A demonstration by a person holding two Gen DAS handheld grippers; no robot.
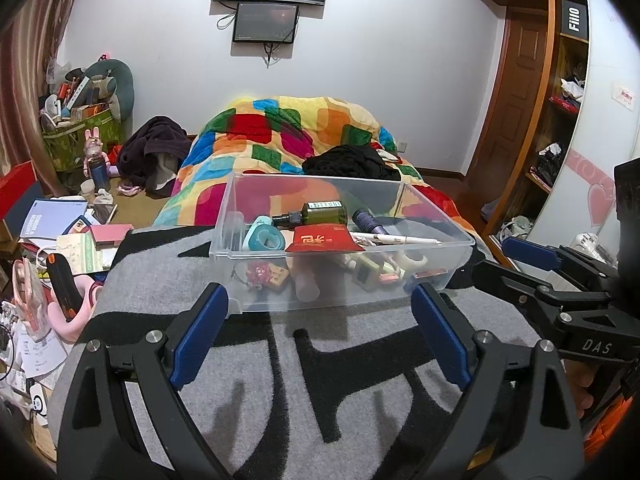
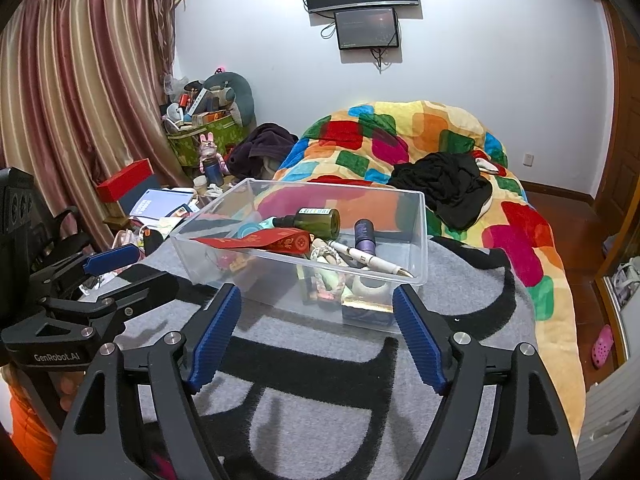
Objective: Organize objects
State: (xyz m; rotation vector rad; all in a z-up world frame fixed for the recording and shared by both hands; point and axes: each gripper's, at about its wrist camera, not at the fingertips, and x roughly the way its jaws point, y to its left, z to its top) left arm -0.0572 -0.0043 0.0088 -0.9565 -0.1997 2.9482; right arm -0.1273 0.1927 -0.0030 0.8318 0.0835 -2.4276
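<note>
A clear plastic bin (image 1: 256, 296) (image 2: 416, 208) stands on a grey and black blanket (image 1: 320, 380) (image 2: 320, 360) on the bed. It holds several small items: a green spray bottle (image 1: 320, 213) (image 2: 318, 220), a red envelope (image 1: 322, 238) (image 2: 256, 241), a white pen (image 1: 396, 238) (image 2: 372, 259), a purple tube (image 1: 370, 222) (image 2: 365, 236), a teal tape dispenser (image 1: 262, 238). My left gripper (image 1: 320, 300) is open and empty just in front of the bin. My right gripper (image 2: 318, 298) is open and empty, also just in front of it.
A bright patchwork quilt (image 1: 288, 128) (image 2: 420, 132) with black clothes (image 1: 352, 162) (image 2: 444, 184) lies behind the bin. Cluttered papers and boxes (image 1: 60, 232) sit left of the bed. A wardrobe (image 1: 560, 100) stands at the right.
</note>
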